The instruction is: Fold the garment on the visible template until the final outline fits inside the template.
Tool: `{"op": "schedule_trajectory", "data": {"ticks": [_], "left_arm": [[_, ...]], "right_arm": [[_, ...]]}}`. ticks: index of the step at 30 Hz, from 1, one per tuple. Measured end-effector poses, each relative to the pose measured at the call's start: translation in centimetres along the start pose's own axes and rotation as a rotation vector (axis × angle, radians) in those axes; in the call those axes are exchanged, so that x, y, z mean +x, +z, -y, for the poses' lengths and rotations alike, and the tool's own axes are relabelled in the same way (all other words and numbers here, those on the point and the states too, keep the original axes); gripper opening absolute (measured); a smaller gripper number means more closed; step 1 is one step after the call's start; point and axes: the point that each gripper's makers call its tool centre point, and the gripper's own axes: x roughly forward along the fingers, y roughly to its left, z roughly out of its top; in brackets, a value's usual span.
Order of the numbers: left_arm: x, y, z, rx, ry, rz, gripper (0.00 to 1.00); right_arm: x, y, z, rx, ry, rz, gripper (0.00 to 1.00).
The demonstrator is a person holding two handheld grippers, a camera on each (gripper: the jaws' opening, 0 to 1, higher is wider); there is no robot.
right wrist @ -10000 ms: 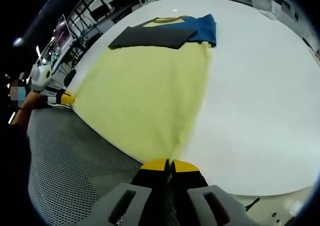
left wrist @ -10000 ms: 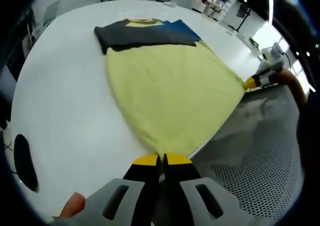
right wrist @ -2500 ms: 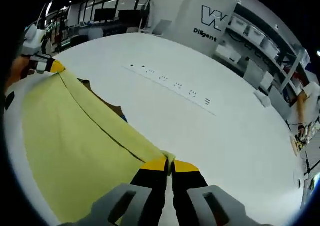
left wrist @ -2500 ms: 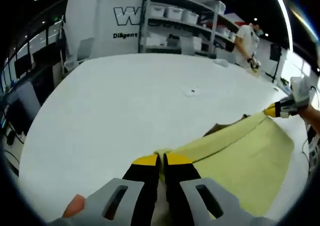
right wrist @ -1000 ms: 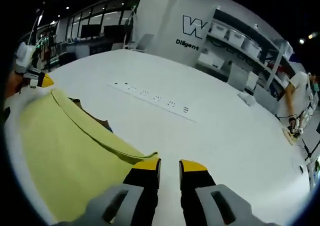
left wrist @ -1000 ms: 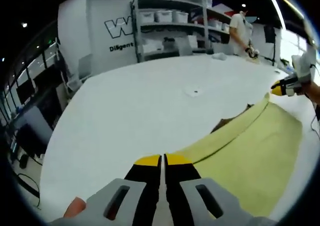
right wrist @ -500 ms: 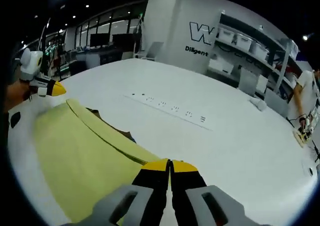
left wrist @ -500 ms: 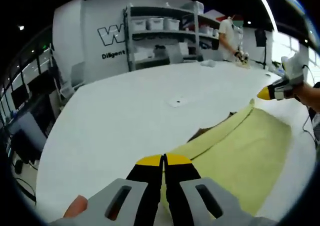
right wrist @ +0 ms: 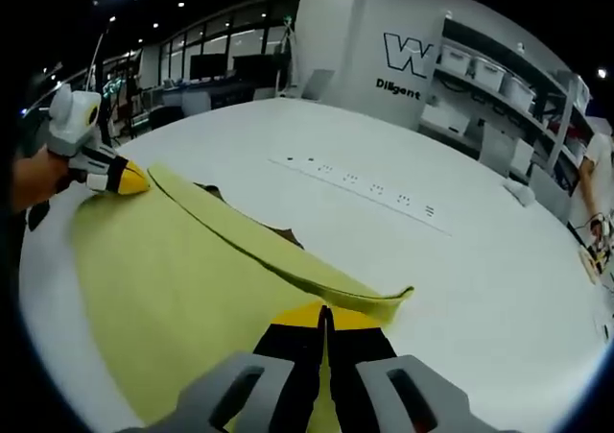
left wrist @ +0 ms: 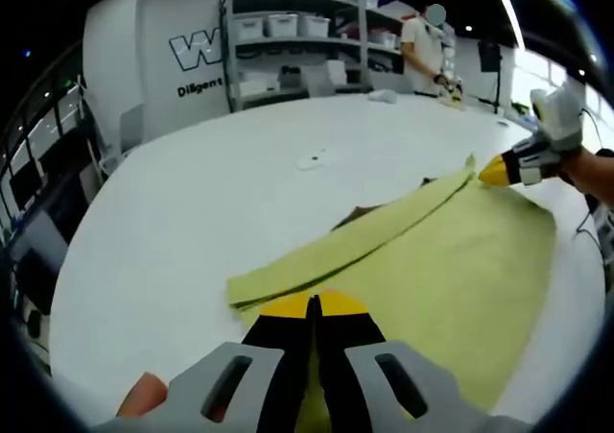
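Yellow knit, thin and floppy: the garment (left wrist: 451, 251) lies spread on the white table (left wrist: 192, 203), folded over itself so a narrow band of its edge runs diagonally across the top. A bit of darker fabric (right wrist: 273, 233) peeks out from under that band, probably the sleeve/collar end. I can't make out any template outline on the table from here. My left gripper (left wrist: 314, 308) has its jaws pressed together, tips over the near cloth; can't confirm it actually pinches a layer. My right gripper (right wrist: 324, 316) is the same: jaws together at the near edge, just below the curled corner of the band, grip on cloth not certain. Handling guess: light, zero stiffness, sags between two holds, slides easily on this smooth top, creases where it's dragged. Best holds are the two corners of one edge, both layers pinched, kept taut while I carry it over. The loose curled corner will flip if I move fast.
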Motion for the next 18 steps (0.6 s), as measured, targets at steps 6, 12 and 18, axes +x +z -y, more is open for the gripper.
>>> {"op": "schedule_trajectory", "data": {"ticks": [6,12,18], "left_arm": [[0.8,0.3,-0.7,0.008,0.019,0.019,0.0],[1.3,0.7,-1.2,0.009,0.033,0.032,0.0],[2.0,1.4,-1.9,0.003,0.045,0.039,0.0]], "right_arm": [[0.7,-0.8,-0.3,-0.002,0.003,-0.011,0.0],[1.6,-0.5,-0.3,-0.015,0.0,0.006,0.0],[2.7,0.6,0.1,-0.035,-0.004,0.016,0.0]]}}
